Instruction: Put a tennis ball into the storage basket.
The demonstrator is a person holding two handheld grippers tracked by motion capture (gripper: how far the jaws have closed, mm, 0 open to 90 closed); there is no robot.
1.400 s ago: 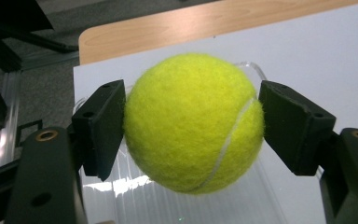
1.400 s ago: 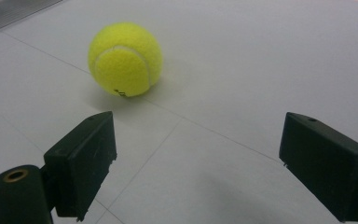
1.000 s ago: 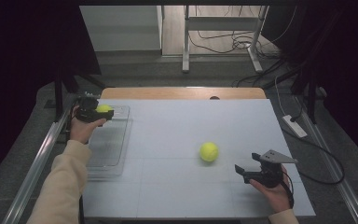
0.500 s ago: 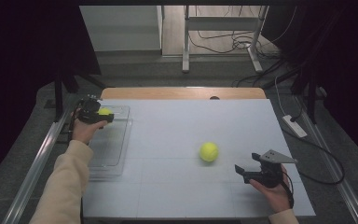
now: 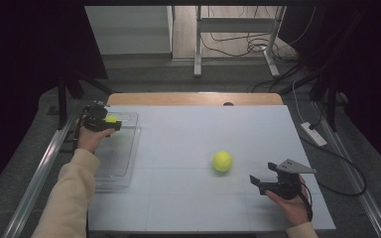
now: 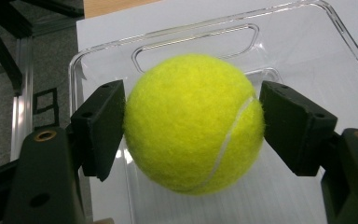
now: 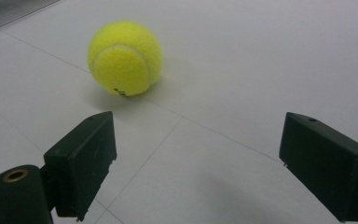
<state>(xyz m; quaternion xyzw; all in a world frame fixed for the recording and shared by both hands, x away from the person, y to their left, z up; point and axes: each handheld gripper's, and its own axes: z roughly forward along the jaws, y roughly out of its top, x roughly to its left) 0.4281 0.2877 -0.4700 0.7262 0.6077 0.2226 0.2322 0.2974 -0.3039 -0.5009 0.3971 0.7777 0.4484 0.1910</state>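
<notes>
Over the far end of the clear tray (image 5: 116,168), the left gripper (image 5: 110,123) clamps a yellow ball (image 6: 193,123), both pads tight against its sides, holding it above the tray floor. Well right of the tray, a second ball (image 5: 222,161) sits on the white table (image 5: 193,208). Just beyond that ball, further from the tray, the right gripper (image 5: 259,182) points at it, jaws wide apart, nothing between them.
</notes>
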